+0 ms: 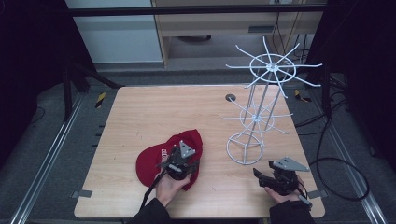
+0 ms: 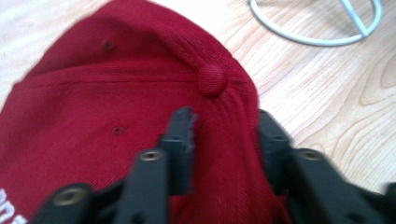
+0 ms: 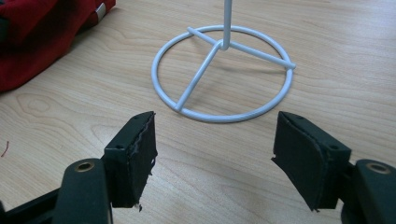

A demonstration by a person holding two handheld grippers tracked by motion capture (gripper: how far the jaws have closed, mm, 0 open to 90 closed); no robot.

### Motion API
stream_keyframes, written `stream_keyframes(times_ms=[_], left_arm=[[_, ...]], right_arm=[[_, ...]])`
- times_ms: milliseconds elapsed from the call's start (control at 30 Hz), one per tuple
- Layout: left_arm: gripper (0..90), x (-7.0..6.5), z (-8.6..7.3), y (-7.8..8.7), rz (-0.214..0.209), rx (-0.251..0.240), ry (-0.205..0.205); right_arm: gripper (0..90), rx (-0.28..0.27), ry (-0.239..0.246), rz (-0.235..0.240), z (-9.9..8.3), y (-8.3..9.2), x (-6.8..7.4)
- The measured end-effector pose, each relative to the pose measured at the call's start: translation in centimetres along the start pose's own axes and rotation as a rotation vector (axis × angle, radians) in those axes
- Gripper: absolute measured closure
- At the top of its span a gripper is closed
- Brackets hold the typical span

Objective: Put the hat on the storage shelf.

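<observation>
A red cap [image 1: 154,161] with white lettering lies on the wooden table [image 1: 154,112], left of centre near the front. My left gripper [image 1: 180,158] rests on its crown. In the left gripper view the cap [image 2: 93,102] has a ridge of fabric just below its top button [image 2: 211,79], and my left gripper [image 2: 226,123] is shut on that ridge. A white wire hat rack [image 1: 261,107] stands at the right on a ring base [image 3: 224,74]. My right gripper [image 1: 261,175] hovers low in front of that base, open, and in its own view my right gripper [image 3: 215,135] holds nothing.
The rack's upper spokes [image 1: 273,67] spread wide above the table's back right. A small round grommet [image 1: 230,98] sits in the tabletop behind the rack. Cables [image 1: 341,172] lie on the floor to the right. The cap's edge [image 3: 37,32] lies left of the ring base.
</observation>
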State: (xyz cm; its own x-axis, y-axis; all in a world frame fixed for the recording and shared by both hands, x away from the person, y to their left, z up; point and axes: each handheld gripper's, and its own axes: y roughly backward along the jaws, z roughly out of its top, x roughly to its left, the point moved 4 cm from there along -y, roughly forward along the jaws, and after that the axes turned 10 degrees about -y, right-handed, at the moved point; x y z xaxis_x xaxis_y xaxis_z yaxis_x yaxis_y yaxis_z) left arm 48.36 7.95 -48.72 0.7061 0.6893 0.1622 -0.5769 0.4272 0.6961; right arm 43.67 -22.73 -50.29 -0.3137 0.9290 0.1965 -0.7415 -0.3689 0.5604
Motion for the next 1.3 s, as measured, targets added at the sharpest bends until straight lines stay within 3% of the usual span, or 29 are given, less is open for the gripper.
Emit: stream_keyframes(times_ms=[100, 200, 500, 733, 900, 1000, 1100, 1233, 1267, 1300], left_arm=[[80.4, 0.7, -0.1, 0.2, 0.000, -0.011, 0.027], [85.1, 1.3, -0.2, 1.0, -0.008, -0.052, 0.049], [85.7, 3.4, 0.7, 6.2, 0.016, -0.251, 0.075], [85.8, 5.3, 1.2, 9.9, 0.009, -0.394, 0.152], [85.8, 6.2, 1.9, 11.9, 0.008, -0.473, 0.185], [85.8, 6.4, 2.3, 13.3, 0.017, -0.527, 0.195], [85.8, 6.3, 2.7, 13.8, 0.021, -0.551, 0.188], [85.8, 6.2, 4.0, 15.1, 0.022, -0.612, 0.182], [85.8, 6.4, 4.8, 15.7, 0.021, -0.647, 0.191], [85.8, 6.4, 4.8, 15.7, 0.021, -0.647, 0.191]], right_arm=[[30.6, -0.001, 0.000, 0.000, 0.0, 0.0, 0.0], [30.7, 0.002, -0.008, 0.004, 0.0, 0.0, 0.0], [30.7, -0.005, -0.009, -0.005, 0.0, 0.0, -0.3], [30.7, -0.007, -0.012, -0.006, -0.1, -0.1, -0.4], [30.7, -0.008, -0.019, -0.003, -0.1, 0.0, -0.4], [30.4, -0.015, -0.016, -0.003, -0.1, 0.0, -0.4], [30.2, -0.015, -0.020, -0.003, -0.1, -0.1, -0.4], [30.0, -0.011, -0.024, -0.006, -0.2, -0.2, -0.5], [29.9, -0.012, -0.020, -0.008, -0.2, -0.2, -0.6], [29.9, -0.012, -0.020, -0.008, -0.2, -0.2, -0.6]])
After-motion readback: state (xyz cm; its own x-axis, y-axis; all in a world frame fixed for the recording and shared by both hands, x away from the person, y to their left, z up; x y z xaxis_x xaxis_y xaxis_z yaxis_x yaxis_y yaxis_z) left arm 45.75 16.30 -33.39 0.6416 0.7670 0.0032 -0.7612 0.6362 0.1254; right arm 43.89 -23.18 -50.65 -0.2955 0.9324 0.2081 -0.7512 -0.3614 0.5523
